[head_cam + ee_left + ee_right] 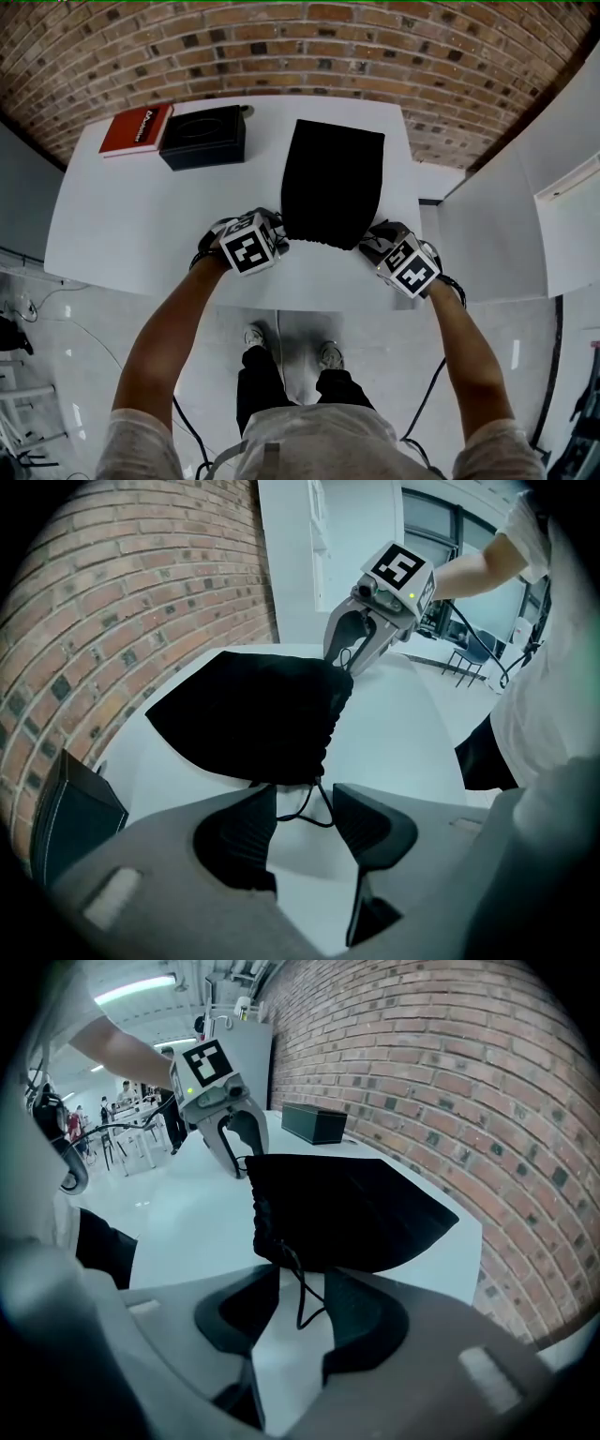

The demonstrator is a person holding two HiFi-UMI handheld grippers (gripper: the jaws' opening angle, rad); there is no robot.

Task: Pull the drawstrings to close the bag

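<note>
A black drawstring bag point(333, 180) lies flat on the white table point(141, 225), its gathered mouth toward the near edge. My left gripper point(279, 244) sits at the mouth's left corner and my right gripper point(368, 247) at its right corner. In the left gripper view the jaws point(305, 801) stand apart, and a thin black drawstring loop point(319, 816) lies between the pads without being pressed. In the right gripper view the jaws point(302, 1283) also show a gap, with the other drawstring point(302, 1302) hanging between them. Each gripper shows in the other's view, beyond the bag.
A black box point(203, 137) and a red book point(137, 129) lie at the table's far left. Brick flooring point(300, 47) runs beyond the far edge. A white cabinet point(562, 206) stands to the right. The person's feet are below the near edge.
</note>
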